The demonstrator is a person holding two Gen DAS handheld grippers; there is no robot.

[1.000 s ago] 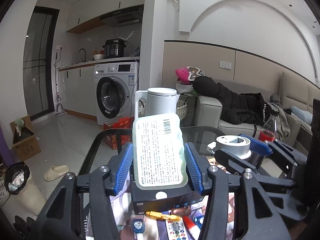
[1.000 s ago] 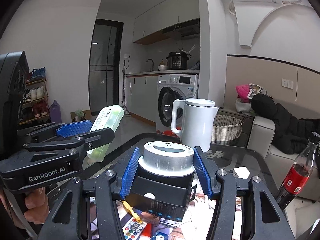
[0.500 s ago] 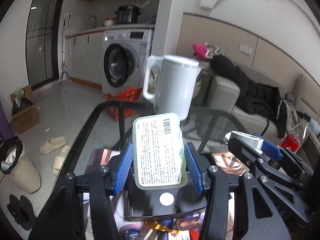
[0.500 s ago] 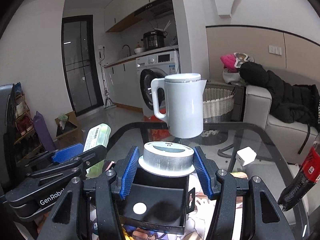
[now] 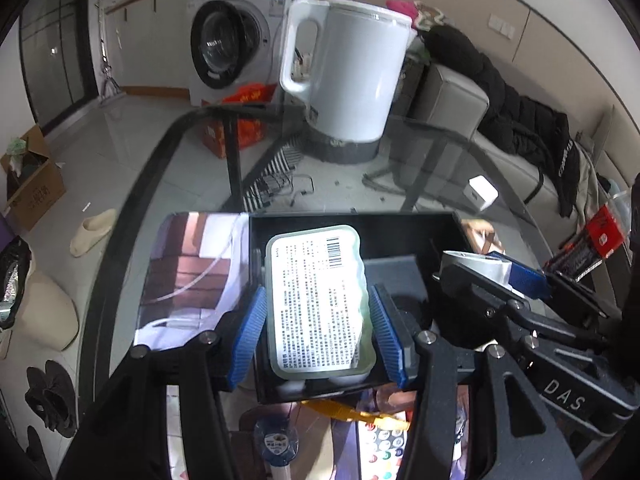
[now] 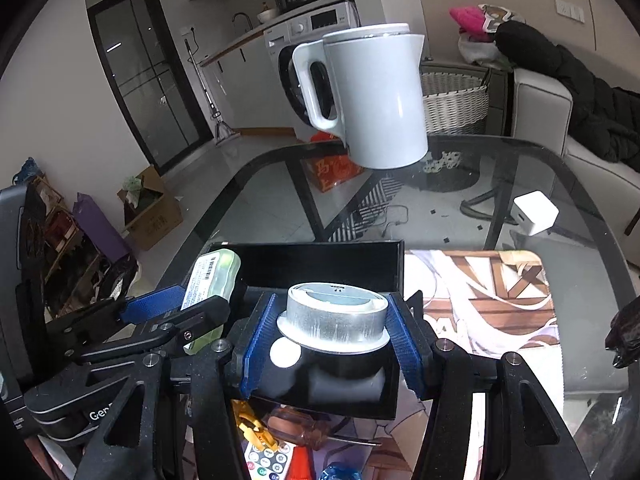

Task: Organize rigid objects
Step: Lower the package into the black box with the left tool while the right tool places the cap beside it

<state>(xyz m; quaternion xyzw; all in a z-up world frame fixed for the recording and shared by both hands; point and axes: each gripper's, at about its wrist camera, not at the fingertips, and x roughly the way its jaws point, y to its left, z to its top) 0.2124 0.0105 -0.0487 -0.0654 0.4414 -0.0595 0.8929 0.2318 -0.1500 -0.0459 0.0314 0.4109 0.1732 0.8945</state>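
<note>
My left gripper (image 5: 318,336) is shut on a pale green flat bottle with a white printed label (image 5: 318,300), held inside the open black box (image 5: 360,224) on the glass table. It also shows in the right wrist view (image 6: 210,280). My right gripper (image 6: 332,340) is shut on a round silver tin (image 6: 334,320), held over the same black box (image 6: 320,258), right of the bottle. The tin also shows in the left wrist view (image 5: 476,262).
A white kettle (image 5: 348,68) stands at the table's far side. A white cube adapter (image 6: 535,213) lies at the right. A printed mat (image 6: 480,304) lies under the box. A remote (image 6: 266,460), screwdriver (image 6: 304,428) and yellow clip (image 5: 352,412) lie near me. A cola bottle (image 5: 592,244) stands right.
Both grippers have tilted down and lowered toward the table, bringing the bottle and the tin down into the black box. Both grips stay shut.
</note>
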